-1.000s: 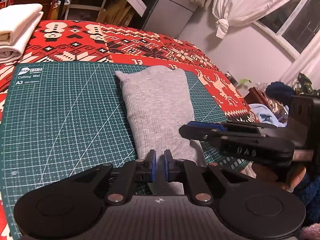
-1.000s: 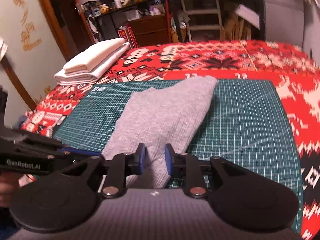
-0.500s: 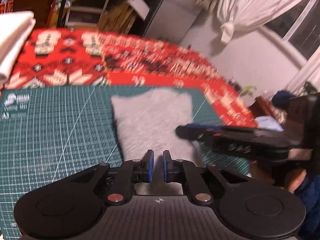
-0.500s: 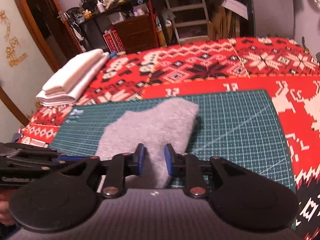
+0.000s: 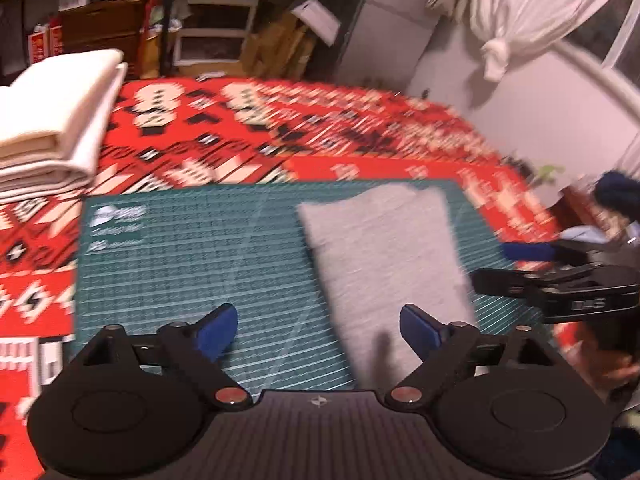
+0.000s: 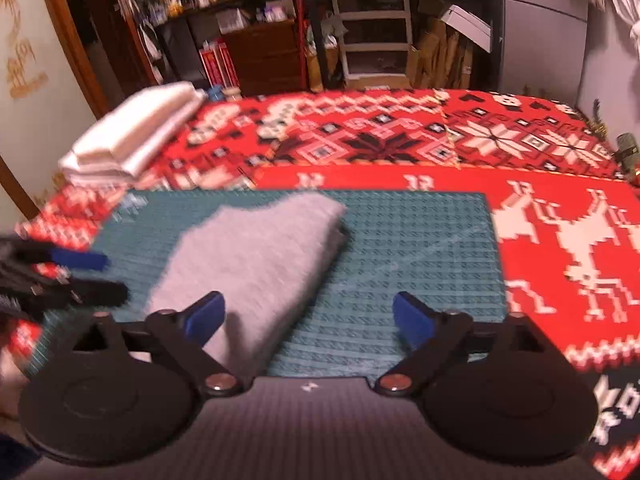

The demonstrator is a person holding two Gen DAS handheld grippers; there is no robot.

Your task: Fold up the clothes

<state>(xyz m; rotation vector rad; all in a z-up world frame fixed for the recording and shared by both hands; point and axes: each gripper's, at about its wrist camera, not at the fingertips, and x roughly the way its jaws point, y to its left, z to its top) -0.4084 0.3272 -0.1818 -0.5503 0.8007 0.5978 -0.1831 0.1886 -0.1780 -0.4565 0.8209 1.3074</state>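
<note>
Both tongs, pinched on cloth 1 s ago, now spread & empty: left gripper, right gripper. Folded grey garment lies on green cutting mat, long axis running near-to-far, w/ bed cover beyond.

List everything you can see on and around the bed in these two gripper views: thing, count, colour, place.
Folded garment: one, grey, lying on the cutting mat.
Cutting mat: one, green with a grid, on the blanket.
Blanket: one, red patterned, covering the bed.
Stacked linens: one pile, cream, far left corner of the bed.
Drawer unit: one, white, behind the bed.
Curtain: one, white, knotted, by the window.
Left gripper: black with blue pads, open, empty.
Right gripper: same, open, empty.
</note>
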